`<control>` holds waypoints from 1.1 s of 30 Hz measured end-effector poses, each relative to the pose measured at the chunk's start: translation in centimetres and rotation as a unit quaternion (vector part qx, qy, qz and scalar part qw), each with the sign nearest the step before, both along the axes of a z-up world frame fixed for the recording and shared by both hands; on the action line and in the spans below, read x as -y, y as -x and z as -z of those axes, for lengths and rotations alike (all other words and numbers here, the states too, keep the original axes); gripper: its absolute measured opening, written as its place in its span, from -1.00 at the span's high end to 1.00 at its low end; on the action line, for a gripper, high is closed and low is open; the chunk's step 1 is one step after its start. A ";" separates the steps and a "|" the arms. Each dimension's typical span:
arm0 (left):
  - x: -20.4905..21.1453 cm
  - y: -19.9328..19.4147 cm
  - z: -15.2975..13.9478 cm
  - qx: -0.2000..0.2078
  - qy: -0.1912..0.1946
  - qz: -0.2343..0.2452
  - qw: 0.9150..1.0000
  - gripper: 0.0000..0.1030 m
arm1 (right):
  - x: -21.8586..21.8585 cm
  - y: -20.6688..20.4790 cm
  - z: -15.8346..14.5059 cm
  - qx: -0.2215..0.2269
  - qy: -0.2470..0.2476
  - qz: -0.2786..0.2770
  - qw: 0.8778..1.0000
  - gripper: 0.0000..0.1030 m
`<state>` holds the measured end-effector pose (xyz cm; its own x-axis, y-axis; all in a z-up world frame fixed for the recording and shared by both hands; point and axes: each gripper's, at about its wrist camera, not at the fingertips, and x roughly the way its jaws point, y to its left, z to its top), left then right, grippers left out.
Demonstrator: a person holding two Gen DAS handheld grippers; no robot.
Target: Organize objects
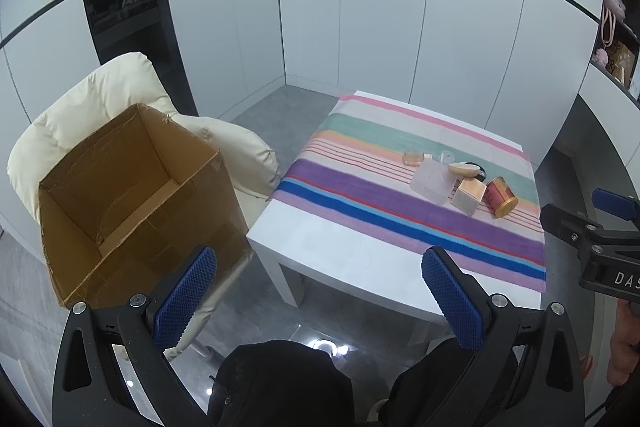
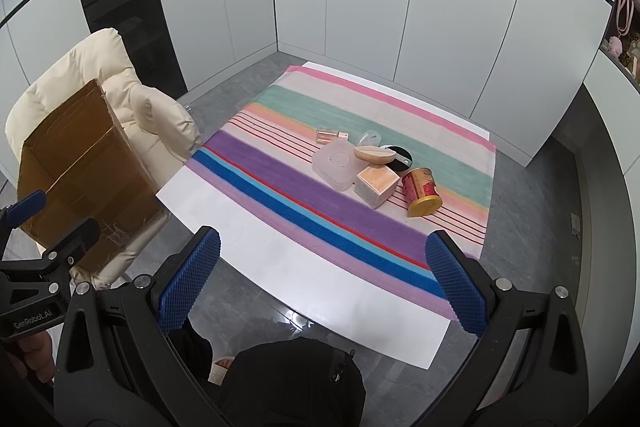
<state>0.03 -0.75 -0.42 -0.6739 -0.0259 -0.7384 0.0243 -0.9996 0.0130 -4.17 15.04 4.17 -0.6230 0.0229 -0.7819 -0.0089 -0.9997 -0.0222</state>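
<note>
A cluster of small objects lies on the striped cloth (image 2: 280,179) of the white table (image 2: 280,279): a red and gold can (image 2: 420,191) on its side, a peach cube box (image 2: 376,183), a frosted square container (image 2: 338,163), a tan oval piece (image 2: 374,153), a black disc (image 2: 400,155) and a small glass jar (image 2: 327,135). The same can (image 1: 500,195), cube box (image 1: 469,195) and frosted container (image 1: 434,181) show in the left wrist view. My left gripper (image 1: 320,291) hangs open over the table's near left corner. My right gripper (image 2: 324,283) is open above the near edge, short of the cluster.
An open, empty cardboard box (image 1: 132,195) rests on a cream padded chair (image 1: 100,91) left of the table. White wall panels close off the back. A shelf with pink items (image 1: 614,27) sits at the far right. Dark-clothed knees (image 2: 296,379) are below the grippers.
</note>
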 end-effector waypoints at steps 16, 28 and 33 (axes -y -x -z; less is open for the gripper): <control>0.2 0.0 0.0 0.002 -0.002 -0.002 1.000 -1.00 | 0.1 0.2 0.1 0.002 0.001 -0.002 1.000 -1.00; 0.1 0.1 0.1 0.002 -0.001 0.001 1.000 -1.00 | 0.1 0.1 0.1 0.003 0.001 -0.001 1.000 -1.00; -0.2 0.3 0.1 0.004 -0.002 0.005 1.000 -1.00 | 0.0 0.1 0.1 0.003 0.001 0.002 1.000 -1.00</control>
